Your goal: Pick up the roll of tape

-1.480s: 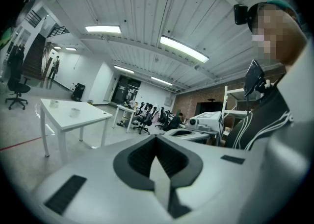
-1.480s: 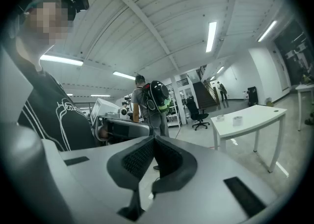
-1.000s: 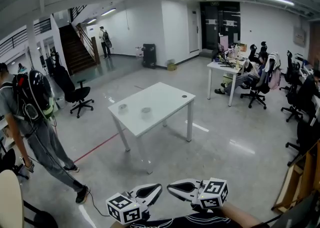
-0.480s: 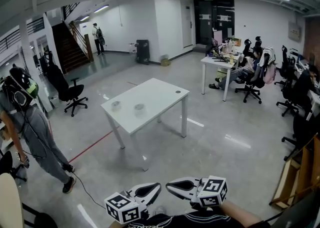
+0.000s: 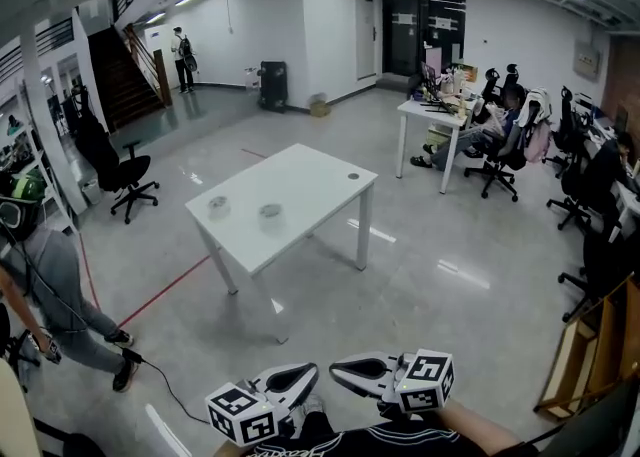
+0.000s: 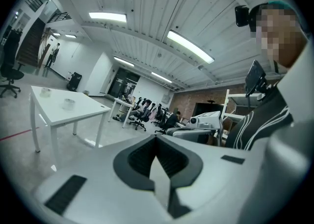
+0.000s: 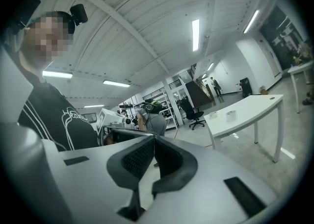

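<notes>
Two small clear rolls of tape [image 5: 270, 211] [image 5: 218, 205] lie near the left end of a white table [image 5: 300, 190] out in the room, far from both grippers. My left gripper [image 5: 312, 374] and right gripper [image 5: 337, 372] are at the bottom edge of the head view, held close to my body with their tips almost touching each other. Both are shut with nothing between the jaws. In the left gripper view the table [image 6: 73, 110] and a roll of tape [image 6: 68, 102] are far off at the left. The right gripper view has the table [image 7: 250, 106] and a roll of tape [image 7: 229, 115] far off at the right.
A person [image 5: 45, 280] in grey with a helmet bends at the left, trailing a black cable [image 5: 165, 395] over the floor. A black office chair [image 5: 120, 170] stands beyond. Desks and chairs with seated people [image 5: 500, 140] fill the right side. A wooden shelf [image 5: 590, 355] is near right.
The table has come closer and lower in the head view. The person at the left has slid further toward the left edge. Both grippers stay shut at the bottom.
</notes>
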`<state>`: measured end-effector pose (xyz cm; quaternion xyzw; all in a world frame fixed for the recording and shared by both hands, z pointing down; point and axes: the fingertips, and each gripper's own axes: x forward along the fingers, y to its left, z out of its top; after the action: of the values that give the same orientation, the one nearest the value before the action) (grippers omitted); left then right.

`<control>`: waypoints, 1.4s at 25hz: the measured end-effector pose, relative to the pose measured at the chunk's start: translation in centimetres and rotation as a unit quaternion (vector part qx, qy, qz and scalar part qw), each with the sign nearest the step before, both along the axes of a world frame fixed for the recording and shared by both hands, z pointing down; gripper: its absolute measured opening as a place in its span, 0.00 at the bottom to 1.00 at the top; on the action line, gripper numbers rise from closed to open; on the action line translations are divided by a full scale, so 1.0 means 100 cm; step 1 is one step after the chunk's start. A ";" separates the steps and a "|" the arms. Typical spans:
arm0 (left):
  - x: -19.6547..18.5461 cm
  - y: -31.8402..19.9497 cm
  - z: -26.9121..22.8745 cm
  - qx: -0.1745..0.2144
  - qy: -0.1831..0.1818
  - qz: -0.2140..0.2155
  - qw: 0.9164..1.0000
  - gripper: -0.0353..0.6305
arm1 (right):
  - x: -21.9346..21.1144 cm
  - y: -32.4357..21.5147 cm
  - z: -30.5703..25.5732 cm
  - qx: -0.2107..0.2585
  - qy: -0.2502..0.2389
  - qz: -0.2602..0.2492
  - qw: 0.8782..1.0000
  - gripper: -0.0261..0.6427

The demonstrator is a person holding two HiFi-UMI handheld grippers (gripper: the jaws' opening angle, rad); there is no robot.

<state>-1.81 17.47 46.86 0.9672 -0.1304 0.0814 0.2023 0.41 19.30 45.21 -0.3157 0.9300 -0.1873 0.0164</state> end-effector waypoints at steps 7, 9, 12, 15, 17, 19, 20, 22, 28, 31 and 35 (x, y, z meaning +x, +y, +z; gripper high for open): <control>0.003 -0.101 0.006 -0.009 -0.011 0.006 1.000 0.06 | 0.005 -0.102 0.002 -0.012 0.000 0.017 1.000 0.06; 0.003 -0.136 0.008 -0.012 -0.012 0.001 1.000 0.06 | 0.009 -0.134 -0.001 -0.012 0.000 0.022 1.000 0.06; 0.001 -0.186 0.009 -0.020 -0.008 -0.009 1.000 0.06 | 0.014 -0.179 -0.003 -0.011 0.007 0.030 0.999 0.06; -0.001 -0.223 0.007 -0.015 -0.009 -0.009 1.000 0.06 | 0.015 -0.216 -0.005 -0.006 0.013 0.035 0.999 0.06; -0.002 -0.242 0.006 -0.009 -0.006 -0.009 1.000 0.06 | 0.013 -0.234 -0.004 -0.001 0.019 0.039 0.999 0.06; -0.004 -0.257 0.006 -0.008 -0.001 -0.009 1.000 0.06 | 0.012 -0.246 0.000 -0.001 0.024 0.042 0.999 0.06; -0.003 -0.264 0.006 -0.009 0.001 -0.008 1.000 0.06 | 0.012 -0.251 0.002 -0.004 0.026 0.044 0.999 0.06; 0.001 -0.272 0.009 -0.014 0.000 -0.006 1.000 0.06 | 0.015 -0.258 0.007 -0.013 0.027 0.045 0.999 0.06; 0.012 -0.287 0.020 -0.021 0.000 -0.002 1.000 0.06 | 0.028 -0.278 0.019 -0.022 0.025 0.049 0.998 0.06; 0.017 -0.302 0.024 -0.023 -0.003 -0.009 1.000 0.06 | 0.032 -0.293 0.023 -0.018 0.032 0.047 0.998 0.06; 0.024 -0.324 0.024 -0.021 -0.013 -0.019 1.000 0.06 | 0.041 -0.316 0.029 -0.027 0.026 0.038 0.999 0.06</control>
<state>0.56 -14.97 49.22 0.9590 -0.1496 0.0929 0.2219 4.49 -12.26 48.15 -0.3561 0.9120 -0.2034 -0.0094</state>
